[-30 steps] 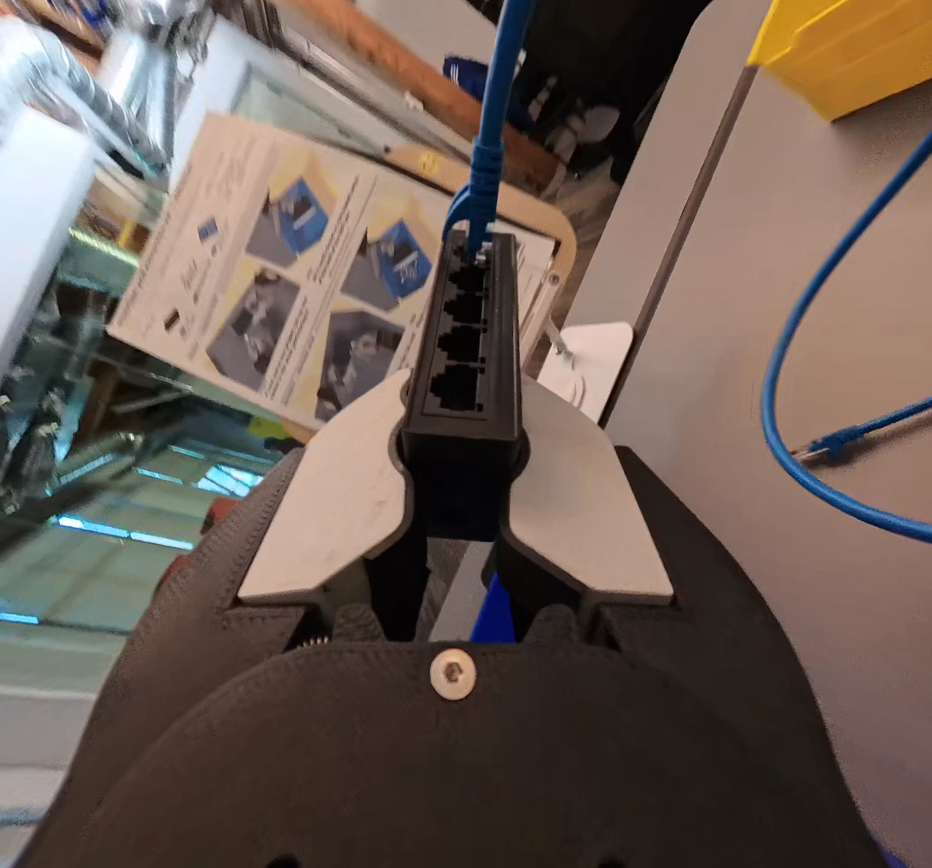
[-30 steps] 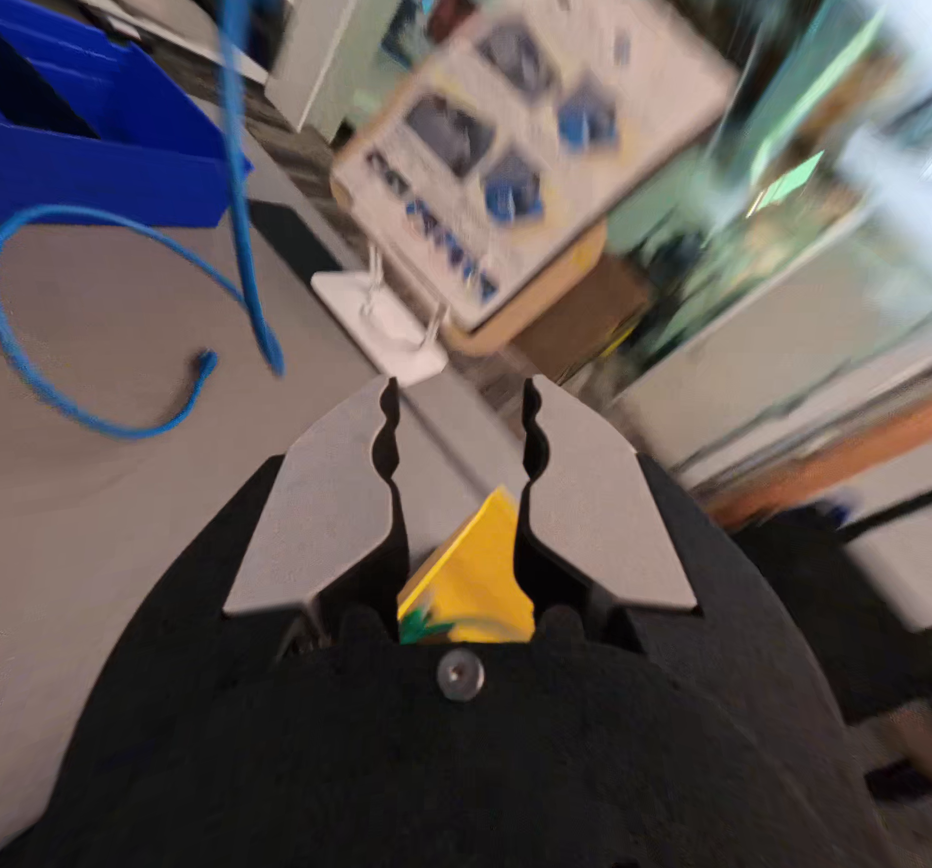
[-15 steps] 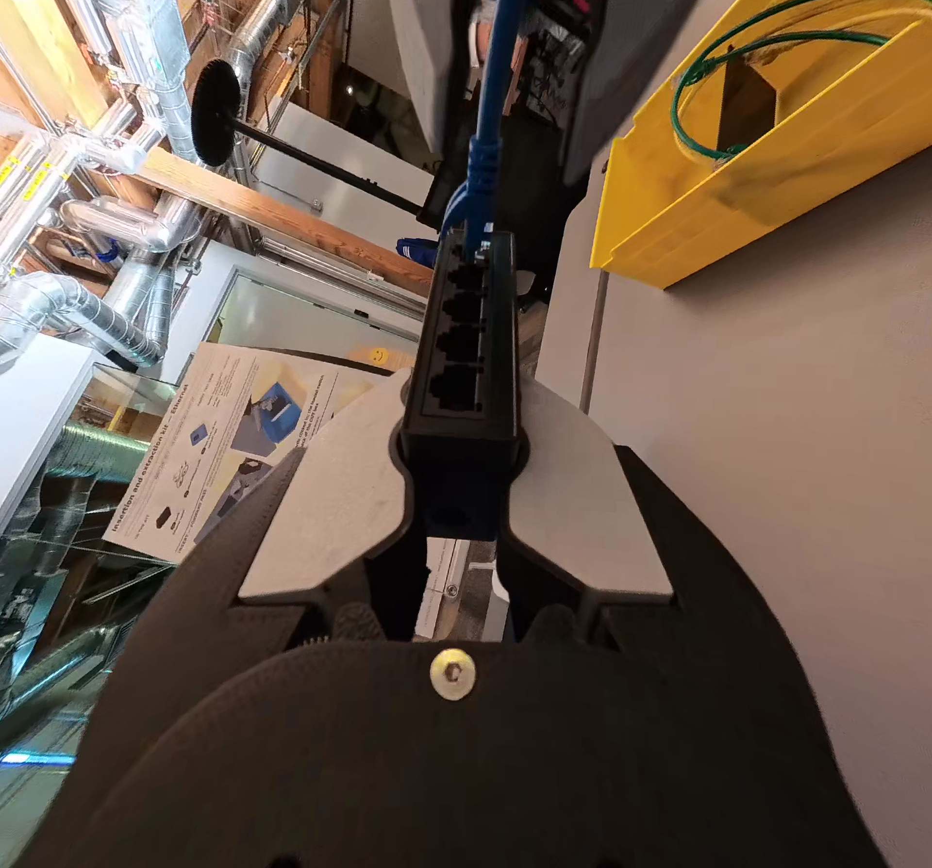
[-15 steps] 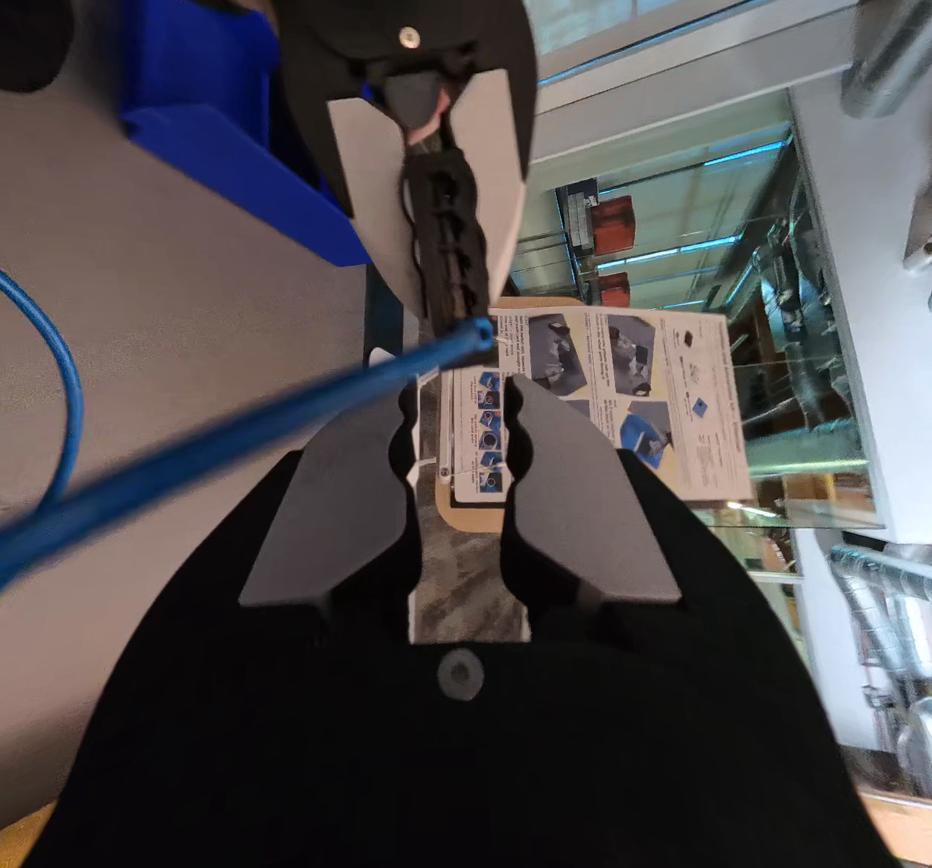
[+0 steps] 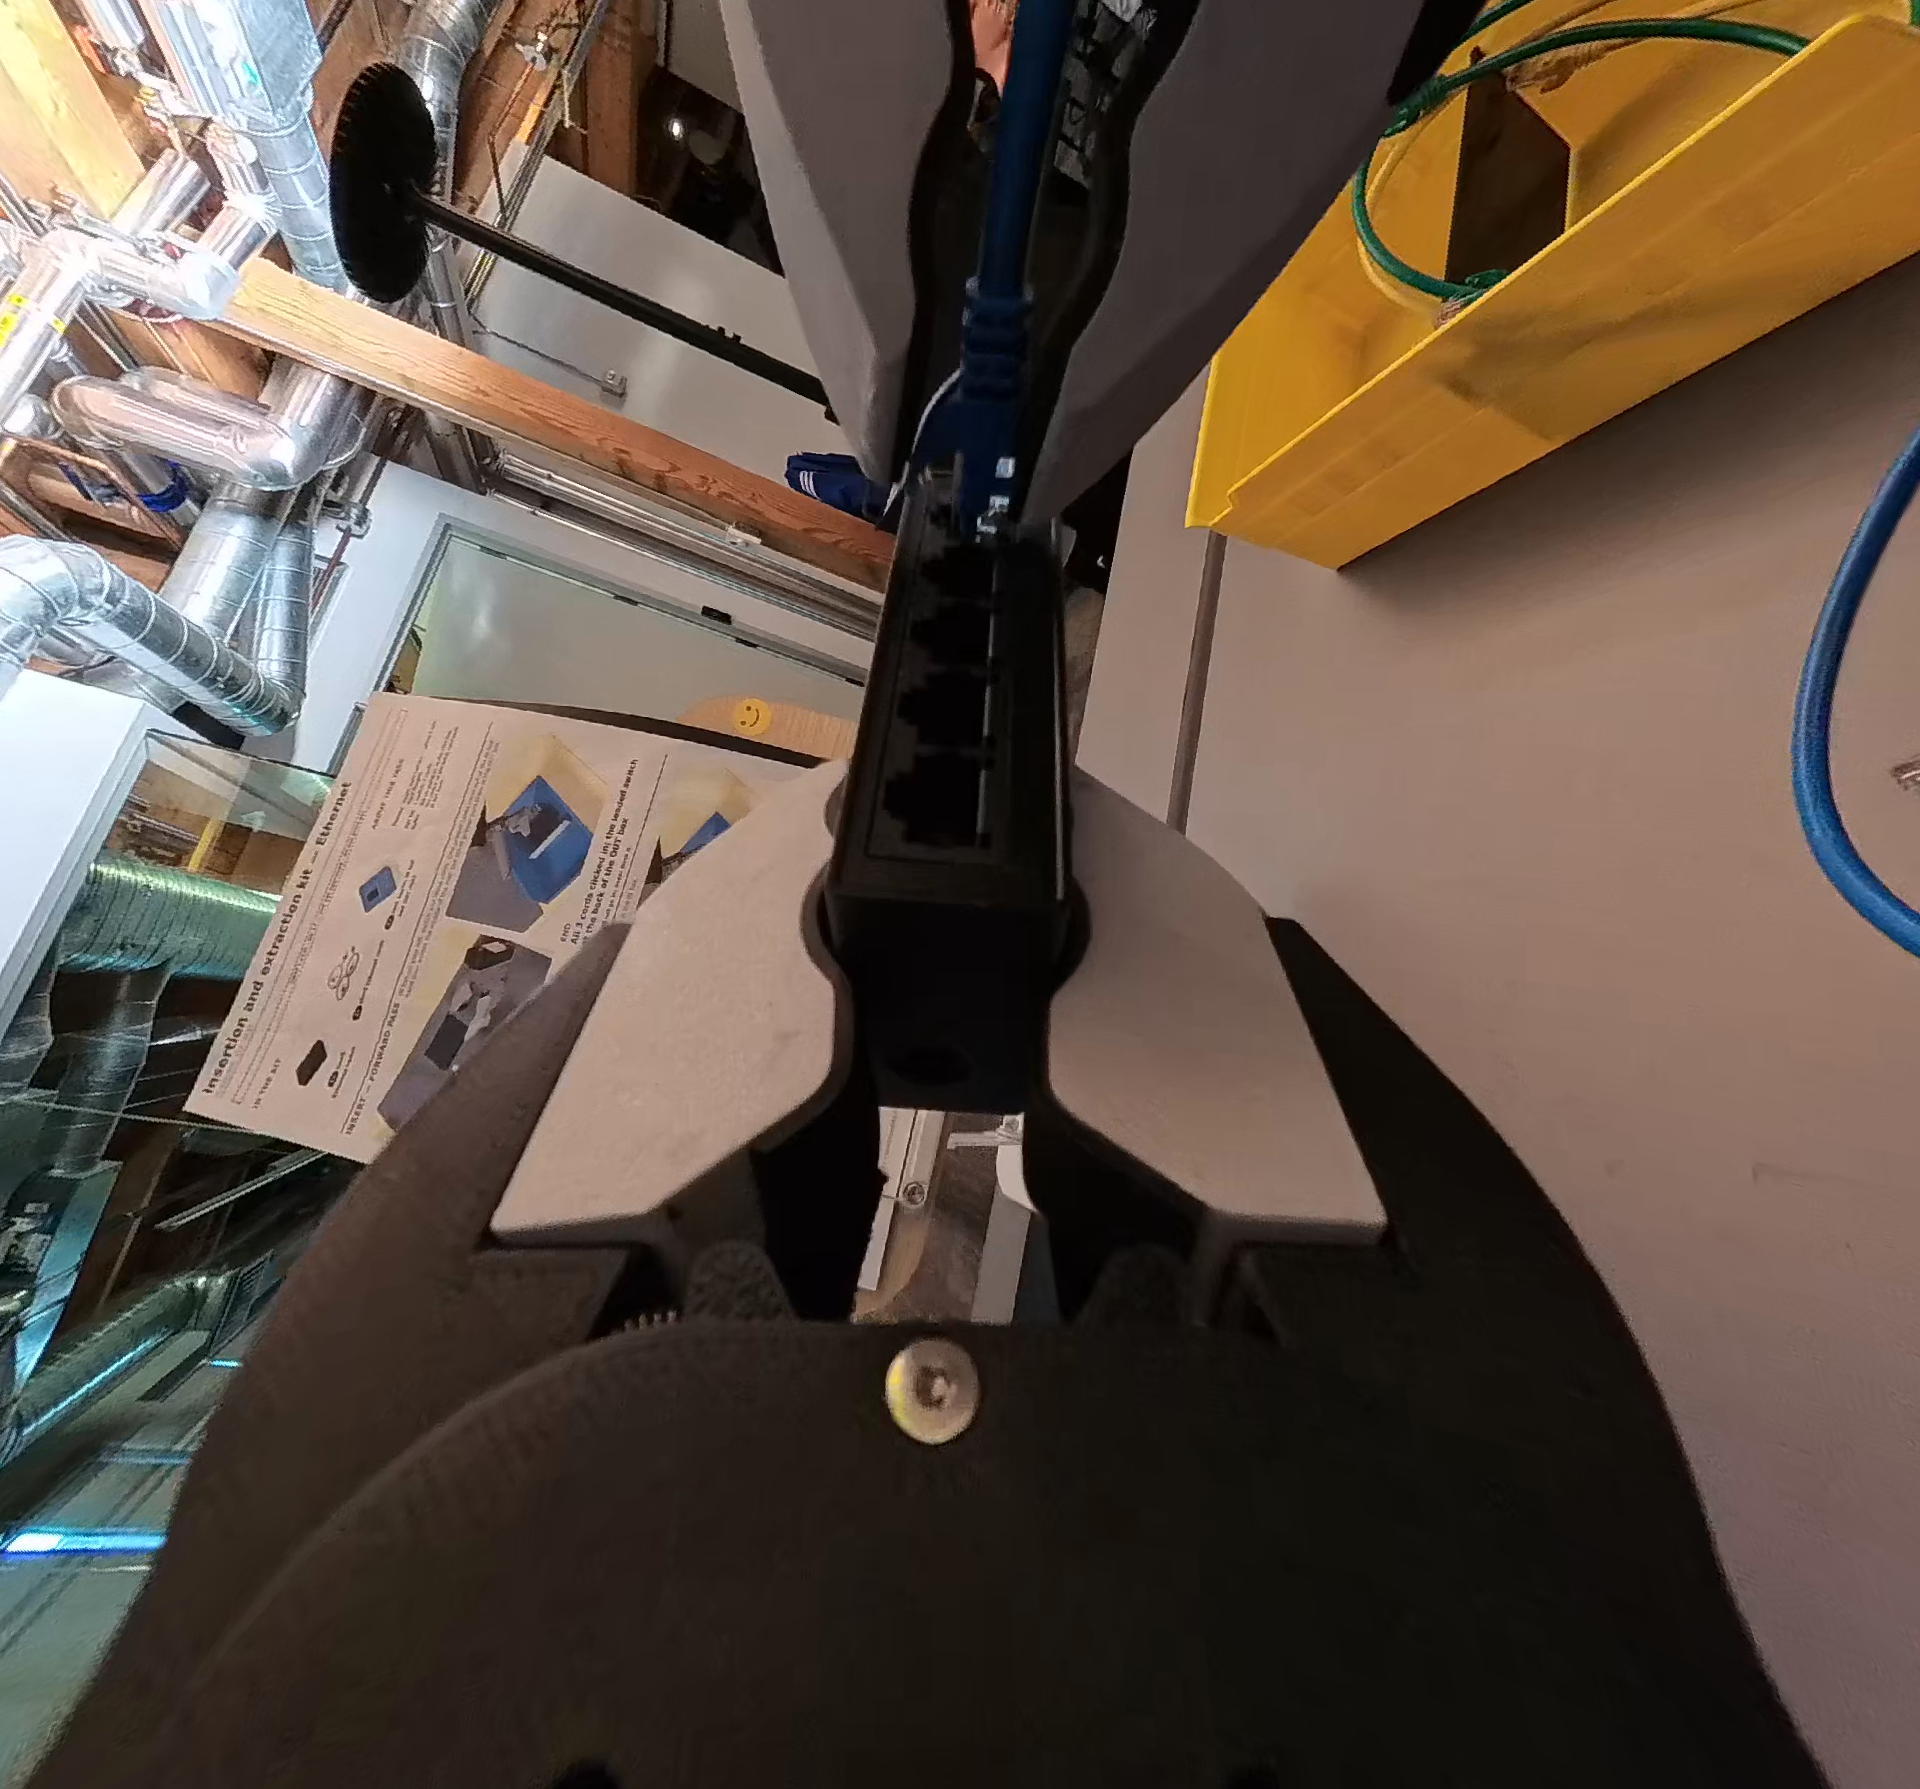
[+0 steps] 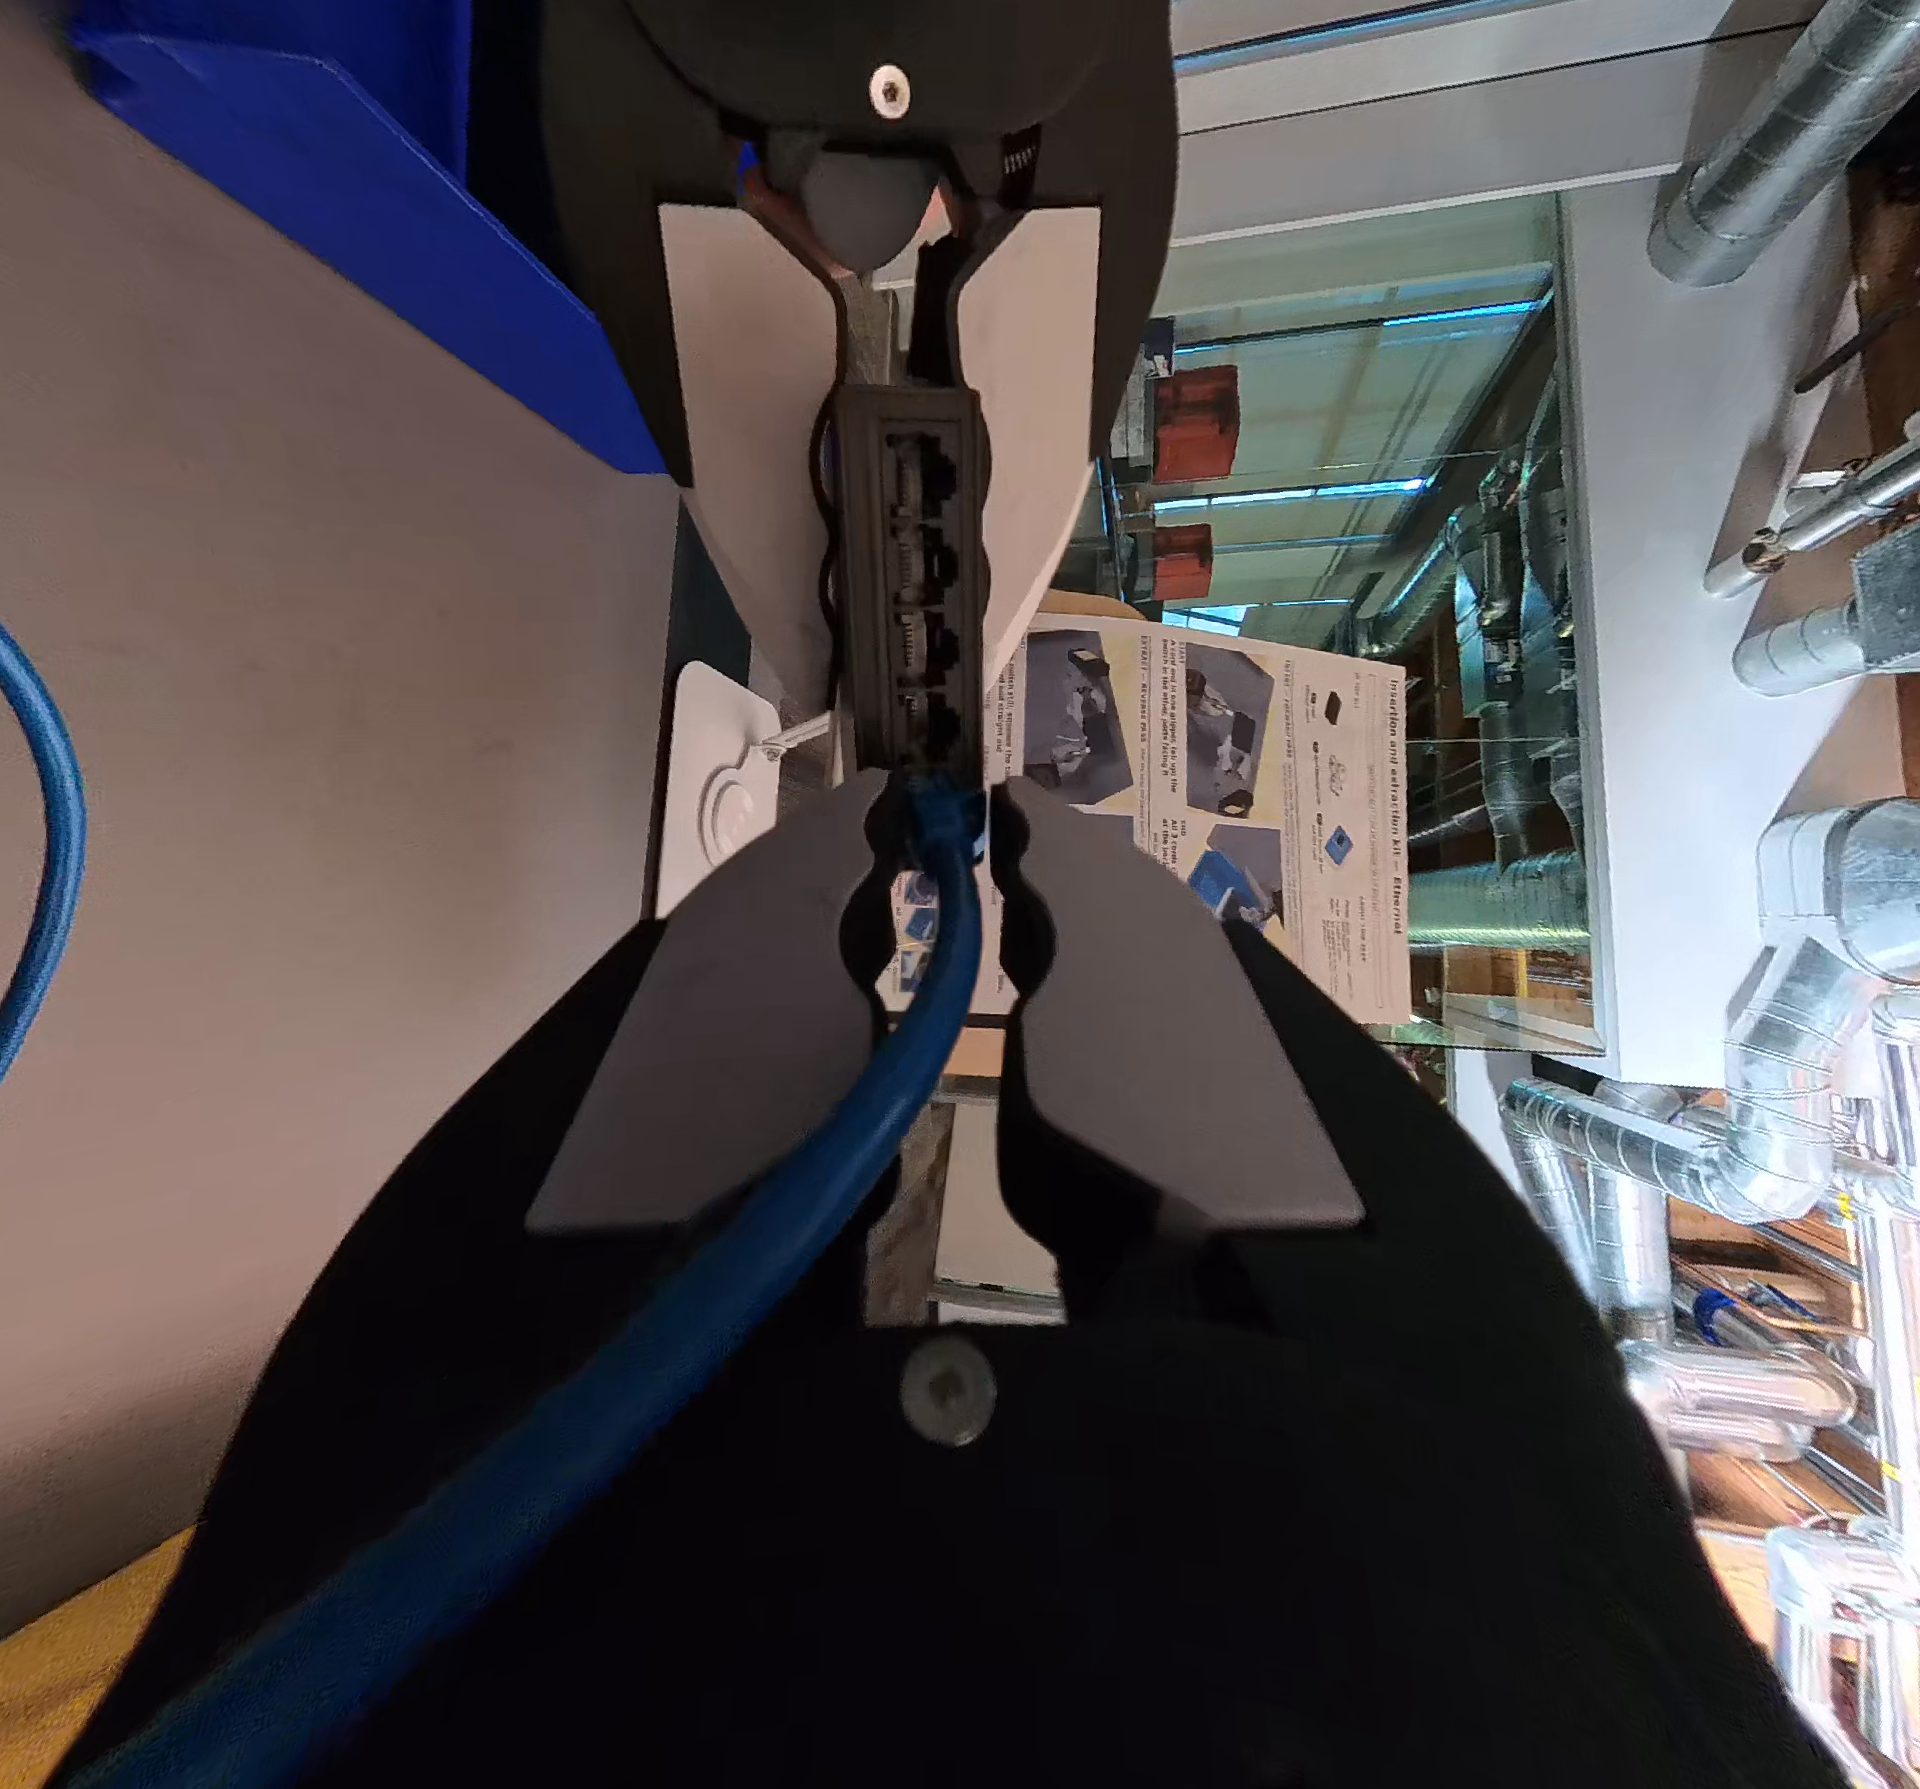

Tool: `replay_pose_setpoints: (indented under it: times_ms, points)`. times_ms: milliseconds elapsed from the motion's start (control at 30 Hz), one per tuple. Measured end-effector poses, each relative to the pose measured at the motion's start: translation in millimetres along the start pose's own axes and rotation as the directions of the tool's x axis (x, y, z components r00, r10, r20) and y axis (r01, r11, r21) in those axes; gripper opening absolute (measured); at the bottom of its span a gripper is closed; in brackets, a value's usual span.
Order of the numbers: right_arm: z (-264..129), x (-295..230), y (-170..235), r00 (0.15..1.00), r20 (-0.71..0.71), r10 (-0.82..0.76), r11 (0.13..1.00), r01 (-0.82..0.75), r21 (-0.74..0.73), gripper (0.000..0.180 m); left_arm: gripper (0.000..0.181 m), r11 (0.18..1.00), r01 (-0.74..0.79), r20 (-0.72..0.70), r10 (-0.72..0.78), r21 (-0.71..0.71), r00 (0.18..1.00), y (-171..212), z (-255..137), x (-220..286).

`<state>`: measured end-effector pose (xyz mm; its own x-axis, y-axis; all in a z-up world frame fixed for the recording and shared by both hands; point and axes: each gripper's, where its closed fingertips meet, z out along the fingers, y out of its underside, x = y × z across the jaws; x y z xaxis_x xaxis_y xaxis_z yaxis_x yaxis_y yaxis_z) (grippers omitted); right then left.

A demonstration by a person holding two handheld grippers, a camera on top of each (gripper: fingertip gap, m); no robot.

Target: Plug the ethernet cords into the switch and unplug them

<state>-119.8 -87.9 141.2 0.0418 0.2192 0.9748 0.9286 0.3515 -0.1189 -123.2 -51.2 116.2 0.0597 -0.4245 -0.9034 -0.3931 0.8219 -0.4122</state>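
My left gripper point(image 5: 951, 846) is shut on a black switch point(image 5: 961, 700) and holds it in the air with its row of ports facing up. A blue ethernet cord point(image 5: 1029, 77) is plugged into the far end port. My right gripper point(image 6: 940, 804) faces the left one. Its fingertips point(image 6: 883, 809) press on the cord's blue plug point(image 6: 940, 820) right at the switch point(image 6: 914, 576). The cord point(image 6: 914, 1043) runs back between the right fingers. The left wrist view shows the right gripper point(image 5: 977, 482) closed around the plug point(image 5: 987, 368).
A yellow bin point(image 5: 1558, 337) with a green cord point(image 5: 1455, 46) stands on the grey table point(image 5: 1558, 908). A second blue cord point(image 5: 1829, 700) lies loose there. A blue bin point(image 6: 343, 129) stands on the other side. An instruction sheet point(image 6: 1247, 804) stands on a white stand point(image 6: 717, 804). The gap from one gripper's tips to the other's is roughly 5 cm.
My right gripper swung up to face the switch, moved onto the plugged-in blue plug and narrowed its fingers onto it. My left gripper kept its hold on the switch while turning.
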Motion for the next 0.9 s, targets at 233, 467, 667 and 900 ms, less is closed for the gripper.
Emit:
replay_pose_setpoints:
  times_ms: [233,467,667,900]
  points:
    - [1.7,-2.2,5.5,1.000,0.007,-0.006,0.999,0.006,-0.038,0.015,0.030,0.999,-0.022,0.007,0.022,-0.036,1.000,3.8,1.2,0.4]
    - [5.8,-7.2,8.3,0.995,0.051,-0.085,0.992,0.090,-0.089,0.015,0.030,0.998,-0.039,-0.010,0.038,-0.056,0.999,6.0,2.2,4.2]
    - [0.7,-15.5,16.0,0.983,0.177,-0.049,0.989,0.072,-0.129,0.014,0.030,0.994,-0.075,-0.005,0.075,-0.080,0.997,2.8,10.1,9.8]
    - [-5.3,-23.0,25.6,0.939,0.339,0.057,0.986,0.000,-0.166,0.015,0.032,0.996,-0.055,0.021,0.057,-0.071,0.998,-0.1,21.5,11.3]
